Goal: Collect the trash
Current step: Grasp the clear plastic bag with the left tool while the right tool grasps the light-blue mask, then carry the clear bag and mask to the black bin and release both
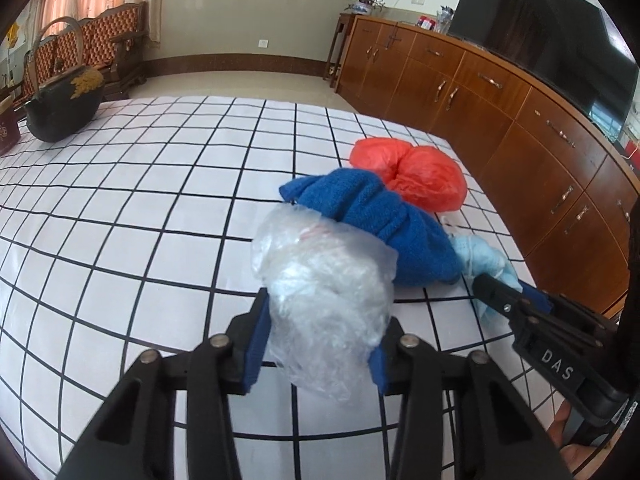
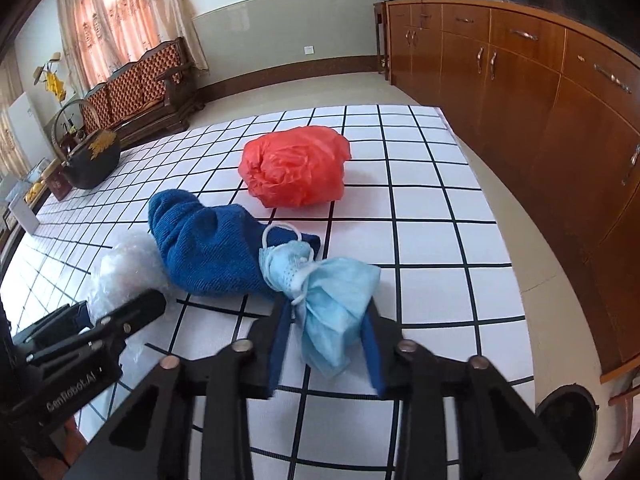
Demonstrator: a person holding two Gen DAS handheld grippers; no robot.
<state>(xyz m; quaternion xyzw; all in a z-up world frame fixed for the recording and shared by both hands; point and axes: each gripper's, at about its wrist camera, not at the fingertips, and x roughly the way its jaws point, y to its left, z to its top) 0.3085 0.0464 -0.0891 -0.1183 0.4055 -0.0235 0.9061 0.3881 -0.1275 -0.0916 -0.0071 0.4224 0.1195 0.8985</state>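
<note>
My left gripper (image 1: 320, 316) is shut on a crumpled clear plastic bag (image 1: 324, 284), held just above the checked tablecloth (image 1: 140, 216). My right gripper (image 2: 328, 324) is shut on a light blue face mask (image 2: 332, 300) with white ear loops. A blue knitted cloth (image 2: 208, 248) lies between the two pieces of trash, touching both; it also shows in the left wrist view (image 1: 380, 216). A crumpled red plastic bag (image 2: 294, 166) lies further back, also in the left wrist view (image 1: 416, 176). The right gripper shows in the left wrist view (image 1: 496, 292), the left gripper in the right wrist view (image 2: 136, 312).
A dark woven basket (image 1: 64, 108) with a handle stands at the far left of the table. A long wooden cabinet (image 2: 540, 92) runs along the right, with a TV (image 1: 552, 36) on it. A wooden sofa (image 2: 140, 84) stands by the curtains. A dark round bin (image 2: 566, 416) sits on the floor at right.
</note>
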